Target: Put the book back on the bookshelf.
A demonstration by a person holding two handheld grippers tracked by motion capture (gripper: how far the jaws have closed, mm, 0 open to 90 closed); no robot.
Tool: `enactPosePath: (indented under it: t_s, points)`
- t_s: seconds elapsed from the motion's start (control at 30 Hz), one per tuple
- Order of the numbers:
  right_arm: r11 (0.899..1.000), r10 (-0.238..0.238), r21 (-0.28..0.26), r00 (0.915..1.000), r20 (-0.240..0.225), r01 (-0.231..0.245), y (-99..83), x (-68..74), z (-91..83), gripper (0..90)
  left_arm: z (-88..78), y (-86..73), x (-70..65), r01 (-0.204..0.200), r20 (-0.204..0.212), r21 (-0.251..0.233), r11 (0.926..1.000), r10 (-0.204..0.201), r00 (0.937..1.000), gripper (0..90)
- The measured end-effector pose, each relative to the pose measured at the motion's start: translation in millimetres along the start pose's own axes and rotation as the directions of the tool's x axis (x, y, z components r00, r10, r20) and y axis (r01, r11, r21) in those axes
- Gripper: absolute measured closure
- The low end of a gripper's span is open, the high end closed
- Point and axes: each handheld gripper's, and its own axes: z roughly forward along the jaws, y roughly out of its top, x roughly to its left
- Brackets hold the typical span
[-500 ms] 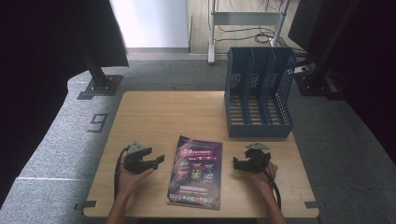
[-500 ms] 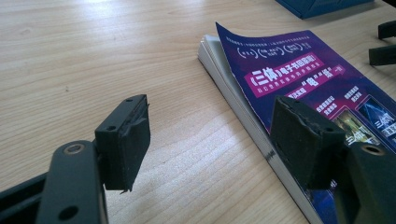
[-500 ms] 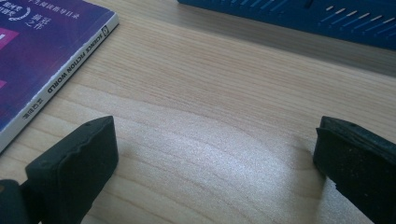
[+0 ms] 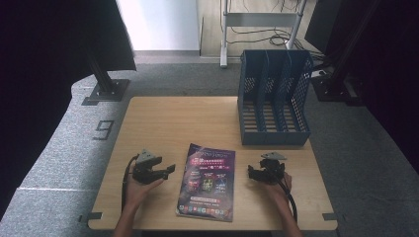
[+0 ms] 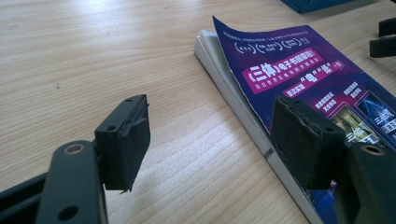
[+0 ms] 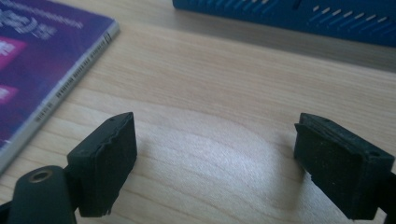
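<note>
A thick book with a purple cover lies flat at the front middle of the wooden table. My left gripper rests just left of it, jaws pointing at its page edge. In the left gripper view the left gripper is open with only bare wood between the pads, and the book lies just beyond the right pad. My right gripper sits right of the book, pointing left. In the right gripper view the right gripper is open over bare table, with the book's spine at the left.
A blue mesh file rack with several slots stands at the table's back right, its base just beyond my right gripper. A hand holds each gripper from the near edge, with cables trailing back. Dark curtains and stand feet flank the table.
</note>
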Motion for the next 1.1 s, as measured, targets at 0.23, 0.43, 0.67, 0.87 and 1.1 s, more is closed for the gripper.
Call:
enactPosePath:
  t_s: [0.23, 0.43, 0.67, 0.87, 1.1]
  points:
    - [0.999, 0.013, -0.051, 0.9998, -0.013, -0.014, 2.9, -1.2, -8.6, 15.1, 1.0, 0.3, -0.8, 0.011, 0.013, -0.003, 0.9999, -0.011, 0.9999, 29.1]
    - [0.997, 0.014, -0.075, 0.9991, -0.039, -0.017, 4.7, 2.2, -13.8, 16.4, -0.2, 0.4, -0.8, 0.015, 0.013, -0.007, 0.9999, -0.015, 0.9998, 29.1]
    - [0.995, 0.006, -0.096, 0.9978, -0.065, -0.013, 7.0, 7.2, -18.7, 17.5, 0.7, 0.3, -1.0, 0.022, 0.023, -0.005, 0.9997, -0.022, 0.9995, 29.1]
    - [0.992, -0.015, -0.124, 0.9967, -0.08, 0.005, 11.3, 15.8, -23.8, 18.2, 2.9, 0.0, -2.5, 0.019, 0.03, 0.004, 0.9998, -0.019, 0.9994, 29.1]
    - [0.988, -0.018, -0.154, 0.9957, -0.091, 0.003, 14.9, 26.5, -29.0, 19.9, 1.9, 1.3, -4.0, 0.016, 0.033, -0.001, 0.9999, -0.015, 0.9993, 29.1]
